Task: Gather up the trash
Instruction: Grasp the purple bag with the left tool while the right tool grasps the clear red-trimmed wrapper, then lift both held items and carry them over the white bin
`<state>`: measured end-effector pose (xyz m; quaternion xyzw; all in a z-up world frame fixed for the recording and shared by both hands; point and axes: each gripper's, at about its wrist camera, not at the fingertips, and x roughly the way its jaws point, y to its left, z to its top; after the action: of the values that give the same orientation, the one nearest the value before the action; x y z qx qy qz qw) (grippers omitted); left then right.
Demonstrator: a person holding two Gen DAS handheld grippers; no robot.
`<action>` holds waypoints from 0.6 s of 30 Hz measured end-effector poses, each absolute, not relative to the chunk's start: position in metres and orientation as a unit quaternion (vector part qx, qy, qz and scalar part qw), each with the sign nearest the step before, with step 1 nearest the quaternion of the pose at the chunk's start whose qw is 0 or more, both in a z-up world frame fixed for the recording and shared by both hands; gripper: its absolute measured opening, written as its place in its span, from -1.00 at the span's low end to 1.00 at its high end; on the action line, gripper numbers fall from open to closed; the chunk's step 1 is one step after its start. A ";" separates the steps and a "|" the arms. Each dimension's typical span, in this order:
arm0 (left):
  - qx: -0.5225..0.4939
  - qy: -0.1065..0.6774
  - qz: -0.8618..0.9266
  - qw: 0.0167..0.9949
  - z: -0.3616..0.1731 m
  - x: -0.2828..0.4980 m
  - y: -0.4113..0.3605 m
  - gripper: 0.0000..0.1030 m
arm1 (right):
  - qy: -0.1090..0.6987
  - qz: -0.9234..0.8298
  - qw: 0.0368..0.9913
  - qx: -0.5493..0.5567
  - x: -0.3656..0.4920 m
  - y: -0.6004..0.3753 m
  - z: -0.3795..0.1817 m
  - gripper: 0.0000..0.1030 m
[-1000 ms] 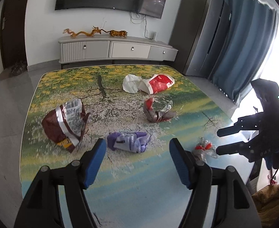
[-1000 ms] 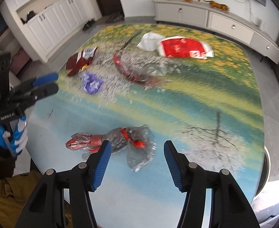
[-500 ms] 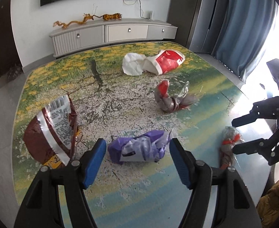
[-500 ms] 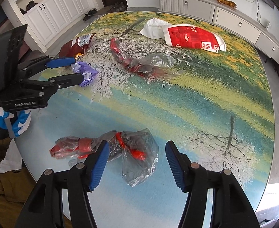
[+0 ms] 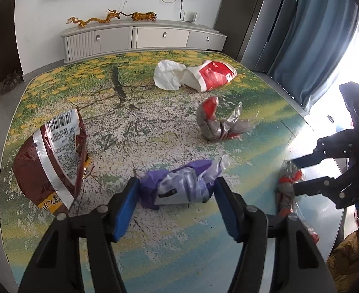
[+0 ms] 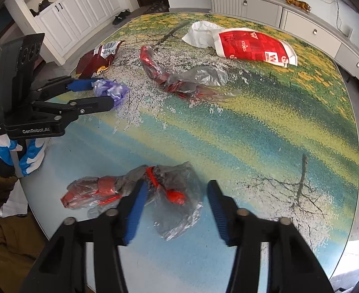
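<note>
A crumpled purple wrapper (image 5: 182, 188) lies on the printed table (image 5: 155, 239) between the blue pads of my left gripper (image 5: 175, 185), whose jaws are closing; the pads reach its ends without squeezing it. My right gripper (image 6: 177, 188) is also closing, straddling a clear plastic bag with a red tie (image 6: 169, 193) near the table's edge; part of the bag trails left past one finger. Farther off lie a brown chip bag (image 5: 50, 158), a red and clear wrapper (image 5: 216, 127) and a red and white bag (image 5: 211, 75). Each gripper shows in the other's view, the left gripper (image 6: 102, 94) and the right gripper (image 5: 294, 173).
White crumpled paper (image 5: 167, 75) lies beside the red and white bag. A grey cabinet (image 5: 142, 36) stands behind the table, blue curtains (image 5: 313, 48) to the right, white cupboards (image 6: 69, 17) to the left. A gloved hand (image 6: 28, 153) holds the left gripper at the table's rim.
My left gripper came forward and down until the purple wrapper sat between its fingers, then narrowed. The right gripper sank slightly over the clear bag and its jaws drew closer.
</note>
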<state>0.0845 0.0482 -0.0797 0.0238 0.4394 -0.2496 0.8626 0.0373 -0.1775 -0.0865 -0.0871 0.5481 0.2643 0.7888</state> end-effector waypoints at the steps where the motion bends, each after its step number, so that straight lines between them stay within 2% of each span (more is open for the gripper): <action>1: 0.023 0.439 -0.251 0.862 -0.079 0.084 0.048 0.08 | 0.548 0.266 0.788 -0.088 0.037 -0.177 -0.086 -0.34; 2: 0.022 0.439 -0.251 0.862 -0.079 0.084 0.048 0.07 | 0.547 0.269 0.788 -0.092 0.037 -0.176 -0.086 -0.37; 6: 0.016 0.438 -0.252 0.863 -0.078 0.081 0.048 0.02 | 0.538 0.271 0.791 -0.104 0.033 -0.173 -0.086 -0.80; 18: -0.002 0.418 -0.242 0.876 -0.048 0.057 0.051 0.01 | 0.487 0.274 0.824 -0.091 0.016 -0.192 -0.052 -0.84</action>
<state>0.0566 0.0513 -0.0480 -0.0023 0.4178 -0.2425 0.8756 0.0162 -0.1923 -0.0524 -0.0911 0.4875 0.2745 0.8238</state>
